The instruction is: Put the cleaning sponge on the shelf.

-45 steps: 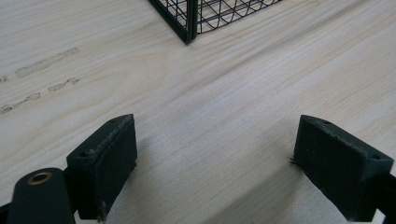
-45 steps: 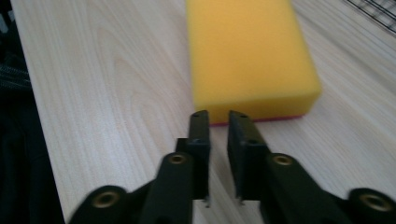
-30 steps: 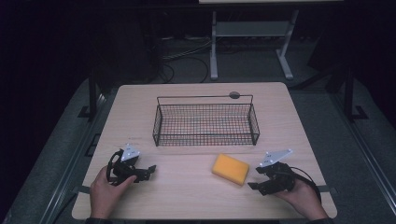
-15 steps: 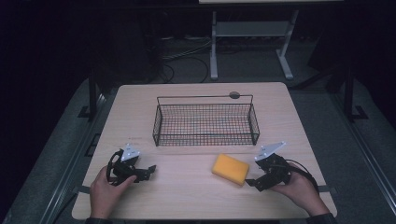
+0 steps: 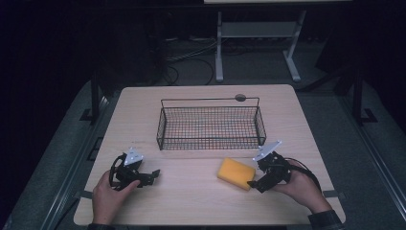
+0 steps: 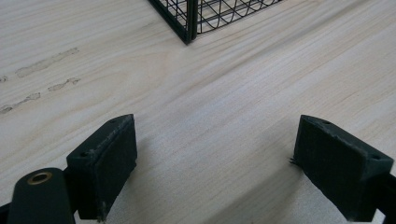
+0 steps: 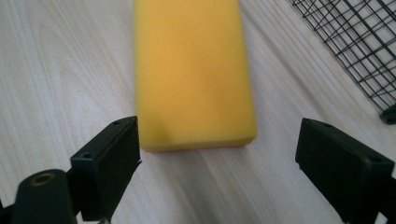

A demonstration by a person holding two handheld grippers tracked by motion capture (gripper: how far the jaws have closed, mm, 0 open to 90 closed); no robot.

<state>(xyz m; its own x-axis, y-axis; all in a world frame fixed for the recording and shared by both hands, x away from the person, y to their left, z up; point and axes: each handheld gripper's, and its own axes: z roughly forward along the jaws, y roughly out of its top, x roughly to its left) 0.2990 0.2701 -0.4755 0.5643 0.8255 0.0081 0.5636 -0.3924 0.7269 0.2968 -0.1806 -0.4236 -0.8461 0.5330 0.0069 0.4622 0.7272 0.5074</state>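
a: where's the yellow sponge (image 5: 236,173)?

b: flat on the surface (image 5: 191,201), near side, just in front of the wire basket (image 5: 210,125) and clear of it. my right tongs (image 5: 253,180) sit right at its near end.

a: gripping it?

b: no. in the right gripper view the sponge (image 7: 194,74) lies ahead of my tongs (image 7: 219,154), its short end roughly level with the tips. jaws have just been opening and stand wide, nothing pressed between them.

a: left side?

b: left tongs (image 5: 152,175) low over the surface, well apart from the sponge. left gripper view: tongs (image 6: 215,154) wide, bare wood (image 6: 224,116) between them, basket corner (image 6: 189,21) farther ahead.

a: basket contents?

b: just mesh visible.
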